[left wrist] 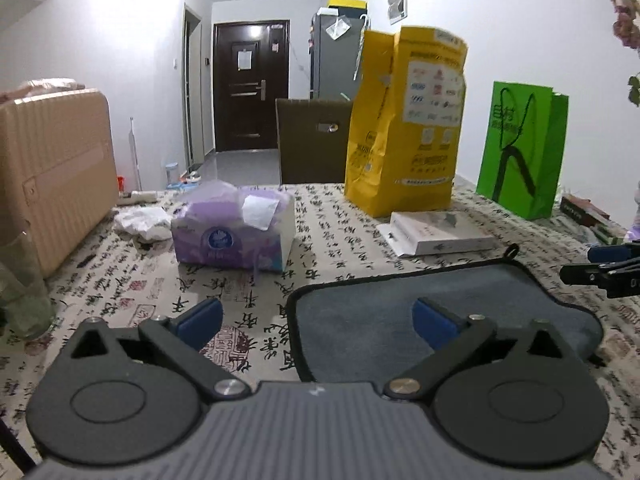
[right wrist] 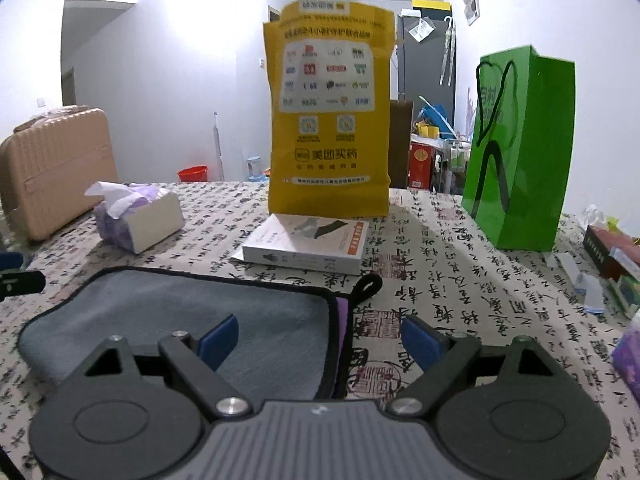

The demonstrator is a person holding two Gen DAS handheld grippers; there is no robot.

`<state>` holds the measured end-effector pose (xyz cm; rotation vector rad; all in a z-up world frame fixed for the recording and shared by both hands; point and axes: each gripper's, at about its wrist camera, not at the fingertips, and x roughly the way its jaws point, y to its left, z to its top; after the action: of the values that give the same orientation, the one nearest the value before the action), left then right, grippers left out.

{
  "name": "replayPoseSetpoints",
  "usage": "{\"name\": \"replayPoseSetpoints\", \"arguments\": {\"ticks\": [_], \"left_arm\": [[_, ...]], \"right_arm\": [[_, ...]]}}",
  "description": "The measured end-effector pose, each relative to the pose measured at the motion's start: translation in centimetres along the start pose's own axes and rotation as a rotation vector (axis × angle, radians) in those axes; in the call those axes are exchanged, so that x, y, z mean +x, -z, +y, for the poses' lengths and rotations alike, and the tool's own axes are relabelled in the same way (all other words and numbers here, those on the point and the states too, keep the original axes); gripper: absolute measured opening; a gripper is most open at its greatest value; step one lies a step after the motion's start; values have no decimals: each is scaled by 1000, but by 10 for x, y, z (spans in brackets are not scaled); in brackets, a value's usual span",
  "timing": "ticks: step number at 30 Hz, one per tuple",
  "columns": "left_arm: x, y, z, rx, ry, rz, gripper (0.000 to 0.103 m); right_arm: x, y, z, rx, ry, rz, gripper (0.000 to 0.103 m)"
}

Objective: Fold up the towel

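Both wrist cameras sit low and close over the table, facing the far wall: the left view looks from left of the grey towel point(left wrist: 440, 304), the right from its right, sharing towel, yellow bag point(right wrist: 330, 112) and white box point(left wrist: 438, 232).

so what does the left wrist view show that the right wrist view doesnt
Only the left wrist view shows the dark front door down the hallway and the crumpled white tissue beside the tissue box.

Only the right wrist view shows the red bucket and the red box.

Both show the grey towel, yellow paper bag, green bag, white book and tan suitcase.
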<state>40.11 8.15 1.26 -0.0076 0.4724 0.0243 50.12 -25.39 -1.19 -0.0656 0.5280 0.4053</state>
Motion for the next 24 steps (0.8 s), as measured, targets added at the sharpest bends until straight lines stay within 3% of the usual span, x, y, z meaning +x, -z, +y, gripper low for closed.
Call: {"name": "replayPoseSetpoints", "arguments": {"ticks": [13,24], "left_arm": [[-65,0,-10,8,0,-47,103],[-100,3,-18,27,-20,-34,103]], "right_arm": [[-60,5,16,-26,-8,-26,89],[-105,8,31,-63,4,-47,89]]}}
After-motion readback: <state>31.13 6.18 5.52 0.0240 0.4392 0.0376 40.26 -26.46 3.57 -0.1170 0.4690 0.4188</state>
